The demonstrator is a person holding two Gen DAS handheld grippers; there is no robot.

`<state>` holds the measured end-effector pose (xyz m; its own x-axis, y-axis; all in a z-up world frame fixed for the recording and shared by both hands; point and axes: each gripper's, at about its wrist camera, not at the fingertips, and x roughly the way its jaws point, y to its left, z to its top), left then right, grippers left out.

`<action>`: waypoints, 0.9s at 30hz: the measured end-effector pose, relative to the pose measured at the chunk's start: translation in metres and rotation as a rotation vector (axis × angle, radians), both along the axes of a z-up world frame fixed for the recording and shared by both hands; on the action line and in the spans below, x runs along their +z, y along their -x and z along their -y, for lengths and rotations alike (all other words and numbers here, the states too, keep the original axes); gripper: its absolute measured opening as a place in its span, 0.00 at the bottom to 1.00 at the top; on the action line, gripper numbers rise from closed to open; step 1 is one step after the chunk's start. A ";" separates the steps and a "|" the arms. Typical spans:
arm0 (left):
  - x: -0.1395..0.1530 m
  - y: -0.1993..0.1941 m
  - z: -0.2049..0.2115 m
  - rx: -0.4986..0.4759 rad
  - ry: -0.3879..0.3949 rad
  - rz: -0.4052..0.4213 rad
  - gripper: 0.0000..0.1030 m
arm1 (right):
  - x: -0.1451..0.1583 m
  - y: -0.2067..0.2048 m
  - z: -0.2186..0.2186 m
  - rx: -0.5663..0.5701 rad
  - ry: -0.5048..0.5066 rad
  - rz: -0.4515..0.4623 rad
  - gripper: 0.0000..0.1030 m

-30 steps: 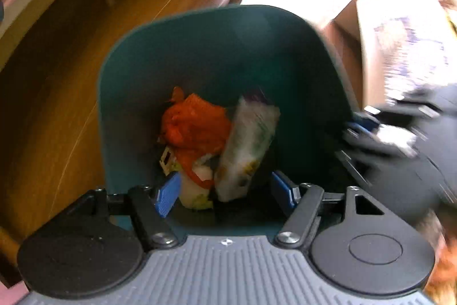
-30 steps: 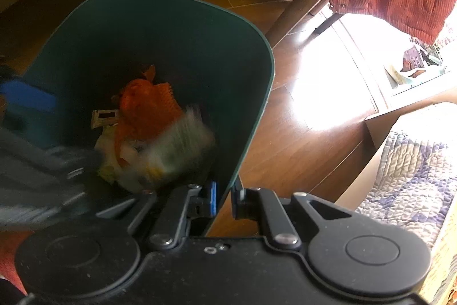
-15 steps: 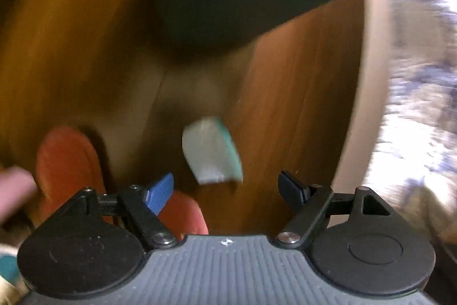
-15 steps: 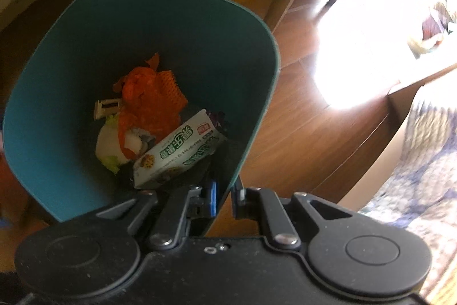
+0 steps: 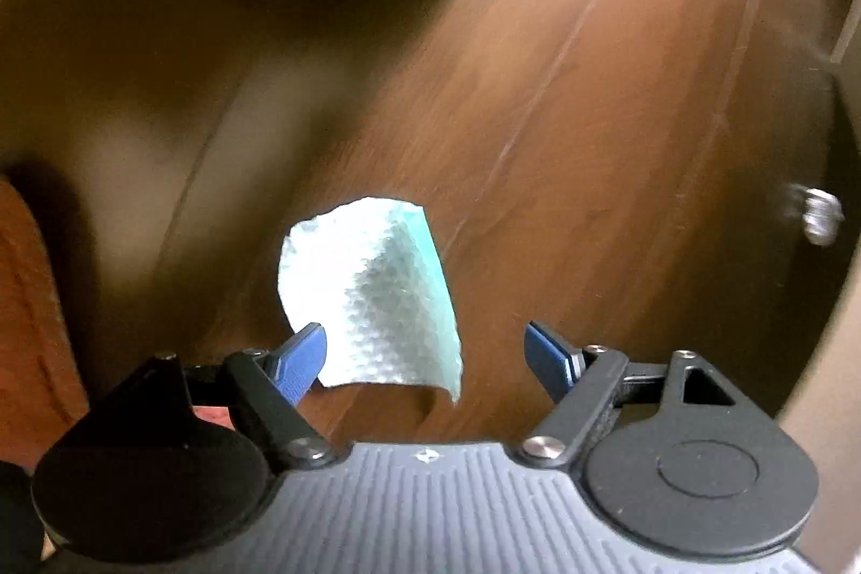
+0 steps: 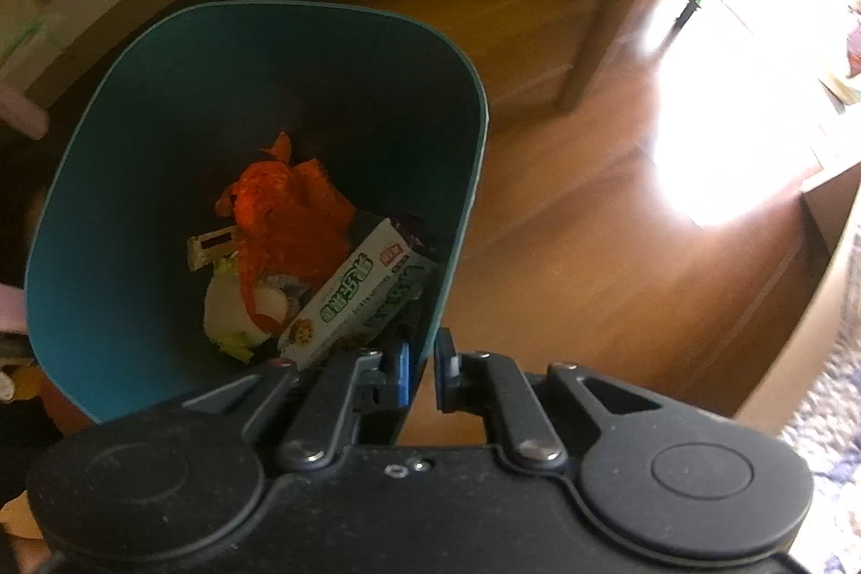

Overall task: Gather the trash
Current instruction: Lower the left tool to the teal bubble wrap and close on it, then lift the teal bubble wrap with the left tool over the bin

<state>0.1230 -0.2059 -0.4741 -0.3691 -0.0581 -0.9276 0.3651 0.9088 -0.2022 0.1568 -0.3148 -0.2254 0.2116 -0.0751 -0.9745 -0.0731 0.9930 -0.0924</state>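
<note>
The trash is in two places. One loose piece, a pale green-and-white dimpled sheet (image 5: 371, 299), curled at its edges, lies on the brown wooden floor (image 5: 592, 143) under the left gripper (image 5: 425, 348). The rest sits at the bottom of the teal bin (image 6: 134, 176).

The left gripper's jaws have just been opening and now stand wide apart, pointing steeply down at the floor. The sheet shows between them, nearer the left blue finger (image 5: 301, 359), whose tip overlaps the sheet's lower corner in the picture; whether it actually touches cannot be told. The right finger is well clear of it. Nothing is held.

The right gripper (image 6: 422, 367) is closed on the near rim of the bin, one blue pad inside the wall and one outside.

Much is hard to read. The left view is smeared by motion: a dark green shape across its top edge is probably the bin, a reddish-orange shape is cut off at the left edge, and a small shiny blur at the right edge cannot be identified. Inside the bin the pile overlaps itself, so the count is rough: one crumpled orange net (image 6: 285, 208), one green-and-white cookie box (image 6: 355, 299) leaning against the wall, one small cream tag (image 6: 210, 246), one whitish-green lump (image 6: 231, 316) under the net, and some dark wrapper behind the box, mostly hidden. In the right view the bin's lower edge is covered by the gripper body.
</note>
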 end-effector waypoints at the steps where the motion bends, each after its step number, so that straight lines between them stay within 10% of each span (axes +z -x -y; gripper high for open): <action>1: -0.009 0.001 0.004 -0.020 -0.021 0.000 0.78 | -0.001 0.000 -0.005 0.022 -0.003 0.001 0.08; 6: -0.039 0.006 0.011 -0.094 -0.071 -0.016 0.67 | -0.004 0.000 -0.009 0.064 -0.019 0.019 0.09; 15: -0.045 -0.002 -0.002 -0.043 -0.067 -0.038 0.05 | 0.002 -0.001 0.009 0.041 -0.052 0.049 0.10; 27: 0.046 -0.010 -0.023 -0.053 -0.047 0.078 0.04 | 0.002 0.008 0.002 0.008 0.043 0.078 0.06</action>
